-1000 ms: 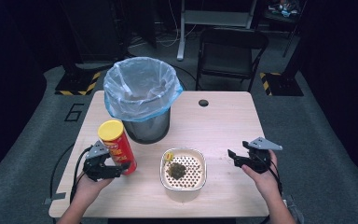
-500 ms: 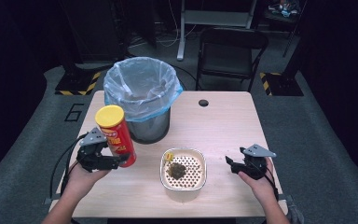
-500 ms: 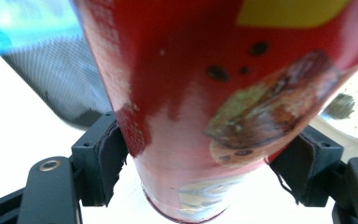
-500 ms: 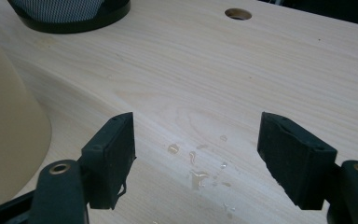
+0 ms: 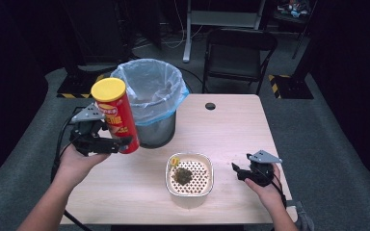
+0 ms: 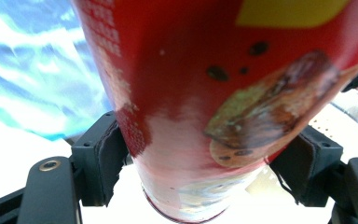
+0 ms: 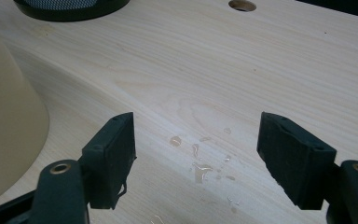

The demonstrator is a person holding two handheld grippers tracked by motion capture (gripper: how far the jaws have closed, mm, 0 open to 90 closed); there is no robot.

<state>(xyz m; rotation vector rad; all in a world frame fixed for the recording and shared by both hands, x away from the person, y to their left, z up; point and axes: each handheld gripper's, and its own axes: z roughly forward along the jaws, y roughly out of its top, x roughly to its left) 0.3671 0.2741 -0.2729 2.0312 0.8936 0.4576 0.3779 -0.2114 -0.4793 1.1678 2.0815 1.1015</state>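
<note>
High view: fixed above the person's side, facing forward and down over the whole table (image 5: pixel 231 125). Left gripper view: rides its gripper, very near the red chip can (image 6: pixel 205 93), bin liner (image 6: pixel 37 84) behind; both appear from above. Right gripper view: low, close over the tabletop; shares the cream bowl (image 7: pixel 4 116).

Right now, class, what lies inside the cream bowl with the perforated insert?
Inside the cream bowl, a dark clump of scraps sits on the perforated insert, with a small yellow piece at the rim. Anything beneath the insert is covered.
</note>
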